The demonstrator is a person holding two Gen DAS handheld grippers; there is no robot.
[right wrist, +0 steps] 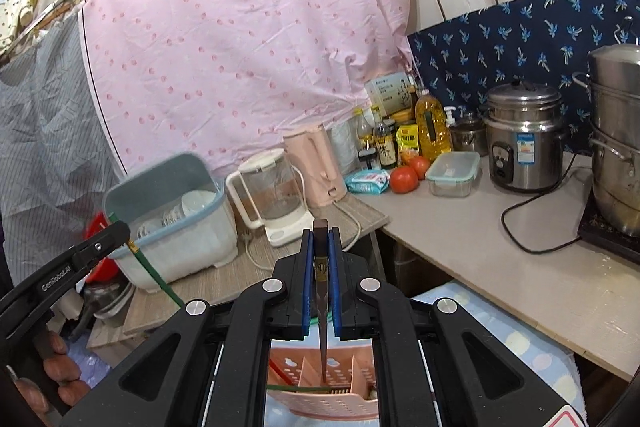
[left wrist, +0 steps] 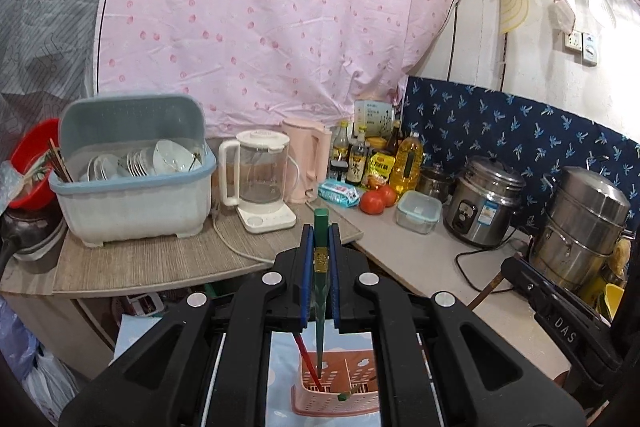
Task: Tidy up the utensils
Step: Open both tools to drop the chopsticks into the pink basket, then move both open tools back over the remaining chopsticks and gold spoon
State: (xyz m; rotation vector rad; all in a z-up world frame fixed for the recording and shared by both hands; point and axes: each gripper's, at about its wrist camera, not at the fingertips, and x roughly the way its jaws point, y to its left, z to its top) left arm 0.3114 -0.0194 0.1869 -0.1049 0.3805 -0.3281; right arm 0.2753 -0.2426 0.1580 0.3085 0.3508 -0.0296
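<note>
My left gripper (left wrist: 321,233) is shut on a green chopstick (left wrist: 321,279), held along the blue pads with its thin end pointing down. Directly below is a pink perforated utensil basket (left wrist: 320,403) holding a red chopstick (left wrist: 306,359) and another green one. My right gripper (right wrist: 321,235) is shut on a dark brown chopstick (right wrist: 321,283), whose tip hangs over a compartment of the pink basket (right wrist: 320,407). In the right wrist view the left gripper (right wrist: 124,227) shows at left with its green chopstick (right wrist: 156,279). The right gripper (left wrist: 510,265) shows at right in the left wrist view.
A blue-grey dish rack (left wrist: 132,187) with bowls, a glass kettle (left wrist: 260,179) and a pink kettle (left wrist: 308,155) stand on the wooden counter. Bottles, tomatoes (left wrist: 376,201), a food box (left wrist: 418,211), a rice cooker (left wrist: 484,203) and a steel steamer (left wrist: 580,227) line the side counter. A hand (right wrist: 60,367) grips the left tool.
</note>
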